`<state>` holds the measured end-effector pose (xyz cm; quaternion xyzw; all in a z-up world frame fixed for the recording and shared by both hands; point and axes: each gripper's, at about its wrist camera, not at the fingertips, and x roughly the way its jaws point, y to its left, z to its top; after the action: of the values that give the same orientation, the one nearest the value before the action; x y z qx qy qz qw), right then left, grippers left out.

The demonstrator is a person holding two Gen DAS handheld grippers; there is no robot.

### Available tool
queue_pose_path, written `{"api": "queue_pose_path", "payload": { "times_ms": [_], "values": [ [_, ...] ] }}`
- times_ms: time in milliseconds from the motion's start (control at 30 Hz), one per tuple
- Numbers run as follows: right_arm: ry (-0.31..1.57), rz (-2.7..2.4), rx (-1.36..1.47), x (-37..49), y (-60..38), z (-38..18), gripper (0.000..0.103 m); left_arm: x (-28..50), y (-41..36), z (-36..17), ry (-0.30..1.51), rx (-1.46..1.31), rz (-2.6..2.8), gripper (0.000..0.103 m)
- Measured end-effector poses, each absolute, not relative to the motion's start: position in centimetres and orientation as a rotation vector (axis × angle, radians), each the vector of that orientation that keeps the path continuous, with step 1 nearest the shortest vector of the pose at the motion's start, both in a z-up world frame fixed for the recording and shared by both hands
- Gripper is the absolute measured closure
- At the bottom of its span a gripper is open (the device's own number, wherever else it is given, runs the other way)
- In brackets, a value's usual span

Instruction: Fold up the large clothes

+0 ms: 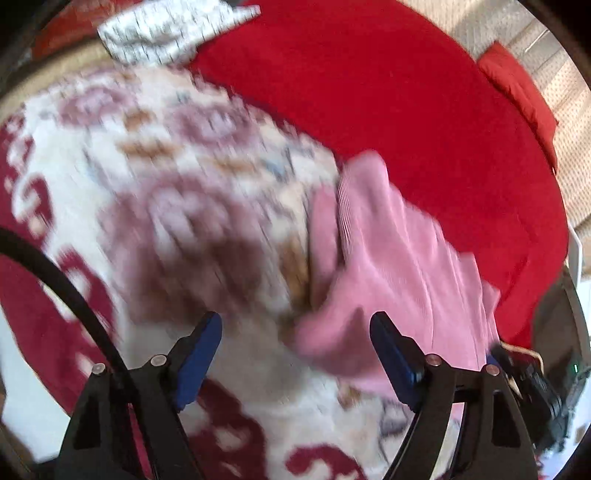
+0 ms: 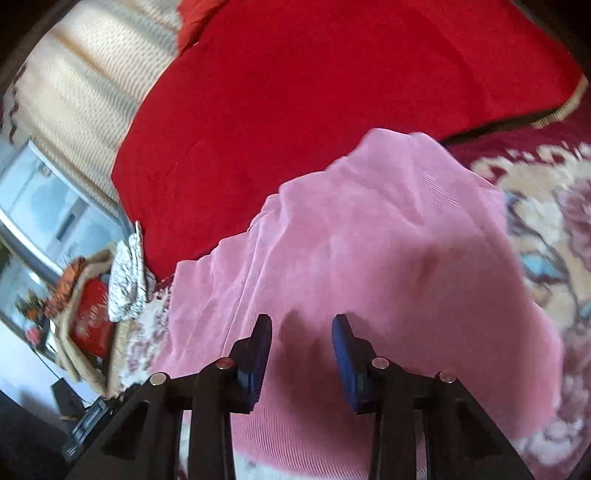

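Grippers — left (image 1: 295,325), right (image 2: 302,328) — agape above pink garment (image 2: 369,258).

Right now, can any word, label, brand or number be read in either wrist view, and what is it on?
None can be read.
The red box at the left edge of the right wrist view carries pale marks, too small and blurred to read.
The rug and the crumpled white cloth show only patterns, no letters.
The pink garment, red cushion and both open grippers, left and right, carry no text.

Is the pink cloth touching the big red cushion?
Touching: in the right wrist view the pink cloth lies over the red cushion's edge, no gap showing.
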<state>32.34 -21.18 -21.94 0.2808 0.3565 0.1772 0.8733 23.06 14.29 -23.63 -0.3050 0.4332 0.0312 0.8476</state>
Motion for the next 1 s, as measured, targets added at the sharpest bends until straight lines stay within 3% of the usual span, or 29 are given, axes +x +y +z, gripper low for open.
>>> {"api": "queue_pose_path", "payload": {
  "times_ms": [100,267,333,367,400,500,833,1000],
  "values": [
    [0.752,0.34,0.497,33.3,-19.7,-22.8,0.067,23.6,13.2,-24.4,0.905,-0.656,0.078,0.013],
    [0.773,0.314,0.363,33.6,-18.4,-22.8,0.068,25.6,13.0,-24.3,0.82,-0.769,0.03,0.013],
    [0.777,0.323,0.366,33.8,-18.4,-23.0,0.068,26.6,12.3,-24.4,0.8,-0.777,-0.018,0.037],
    [0.778,0.329,0.37,33.8,-18.4,-23.1,0.068,27.1,11.5,-24.2,0.8,-0.723,-0.015,0.06],
    [0.777,0.337,0.375,33.9,-18.4,-23.1,0.068,27.5,10.5,-23.8,0.787,-0.641,0.0,0.071],
    [0.774,0.356,0.384,33.9,-18.9,-23.3,0.068,27.7,8.9,-22.6,0.723,-0.539,-0.001,0.084],
    [0.817,0.456,0.539,34.4,-21.1,-23.5,0.069,25.5,0.9,-16.3,0.505,-0.15,-0.187,0.088],
    [0.863,0.58,0.798,35.4,-24.8,-24.7,0.067,24.8,-6.8,-18.4,0.555,0.042,-0.411,0.089]
  ]
}}
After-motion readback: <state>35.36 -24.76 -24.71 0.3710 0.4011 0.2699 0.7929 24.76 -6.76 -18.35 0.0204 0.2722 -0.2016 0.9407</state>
